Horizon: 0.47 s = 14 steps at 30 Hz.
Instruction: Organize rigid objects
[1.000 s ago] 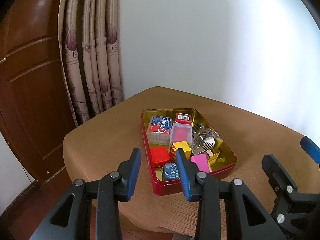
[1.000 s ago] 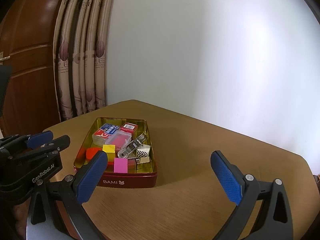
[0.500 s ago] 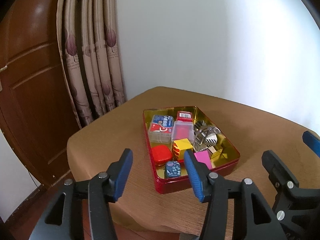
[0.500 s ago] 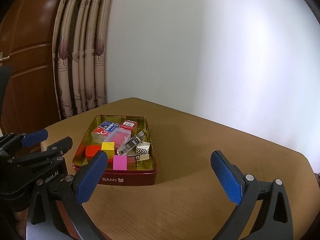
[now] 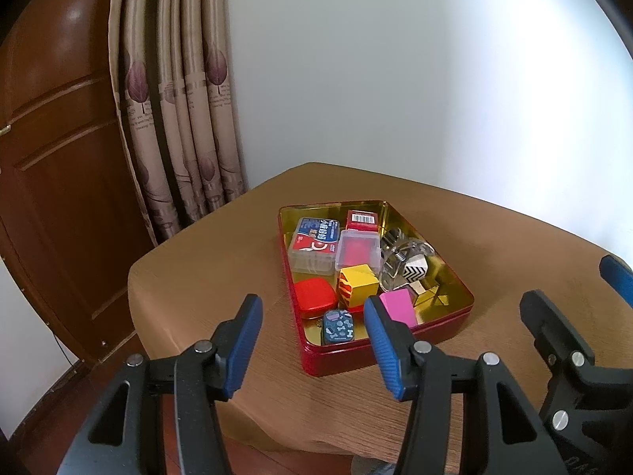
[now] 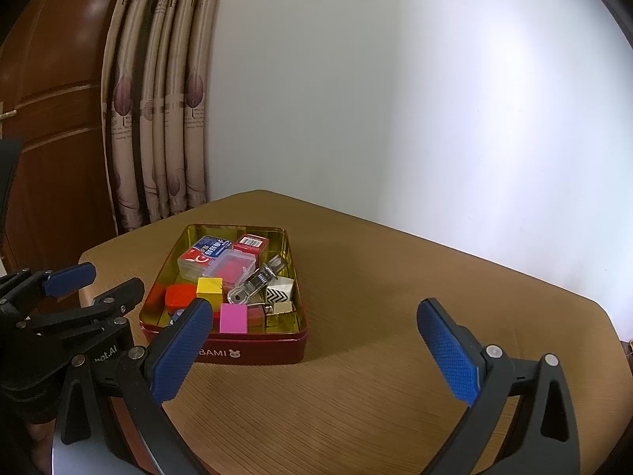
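Red tin [image 5: 379, 356], gold inside, lettered "BAMI" on its near wall in the right wrist view [image 6: 253, 352], sits on the brown table [image 6: 395, 316] toward the table's left side, lid off.

Contents, far to near:
- red box with barcode [image 5: 361, 219] at the far wall; beside it a clear case with blue-and-red label [image 5: 316, 242].
- clear case with red insert [image 5: 358, 251] just near of the barcode box.
- clear plastic clip with metal spring [image 5: 399, 261] lying across the right half, touching a chevron-patterned black-and-white cube [image 5: 413, 274].
- yellow cube [image 5: 358, 285] mid-tin; flat red rounded case [image 5: 314, 297] to its left.
- pink block [image 5: 397, 306] near the near wall; small dark patterned case [image 5: 337, 326] in the near-left corner.

Left gripper [image 5: 312, 342]: fingers spread wide, holding nothing, hovering short of the tin's near-left corner, touching nothing.

Right gripper [image 6: 316, 352]: fingers spread very wide, nothing held, above bare tabletop to the right of the tin. Its left fingertip overlaps the tin's near-left corner in view; contact cannot be told.

Wooden door [image 5: 51, 158] and patterned curtain [image 5: 178, 118] stand behind the table at left.
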### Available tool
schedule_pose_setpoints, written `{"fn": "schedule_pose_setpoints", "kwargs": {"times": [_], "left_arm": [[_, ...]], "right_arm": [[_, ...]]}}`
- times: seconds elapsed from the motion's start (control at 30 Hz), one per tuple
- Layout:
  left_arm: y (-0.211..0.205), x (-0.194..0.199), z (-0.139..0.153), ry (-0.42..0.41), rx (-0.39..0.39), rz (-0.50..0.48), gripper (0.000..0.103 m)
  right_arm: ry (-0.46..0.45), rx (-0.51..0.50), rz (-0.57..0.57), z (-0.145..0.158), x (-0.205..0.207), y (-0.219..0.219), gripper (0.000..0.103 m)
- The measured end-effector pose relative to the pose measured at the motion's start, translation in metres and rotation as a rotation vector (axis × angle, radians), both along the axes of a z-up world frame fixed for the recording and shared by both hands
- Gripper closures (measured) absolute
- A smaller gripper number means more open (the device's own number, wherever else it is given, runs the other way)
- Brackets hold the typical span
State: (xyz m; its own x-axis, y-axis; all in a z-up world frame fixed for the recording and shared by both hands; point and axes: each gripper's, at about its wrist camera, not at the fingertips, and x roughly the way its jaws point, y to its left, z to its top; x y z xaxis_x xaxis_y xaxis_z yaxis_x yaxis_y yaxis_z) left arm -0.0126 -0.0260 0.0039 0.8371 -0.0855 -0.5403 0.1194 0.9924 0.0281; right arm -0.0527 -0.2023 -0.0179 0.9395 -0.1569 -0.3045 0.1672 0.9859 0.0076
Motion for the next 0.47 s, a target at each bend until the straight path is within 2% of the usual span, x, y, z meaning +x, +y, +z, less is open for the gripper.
{"fn": "schedule_pose_setpoints", "kwargs": {"times": [0.2,0.47], "left_arm": [[-0.0041,-0.0033,-0.0024,-0.028,0.024,0.006,0.048],[-0.008,0.0017,-0.0065,0.013,0.033,-0.014,0.048]], "right_arm": [[0.0,-0.001,-0.003,-0.0001,-0.0002,-0.0011,0.001],[-0.008,-0.003,-0.007,0.0048,-0.0029,0.0,0.001]]}}
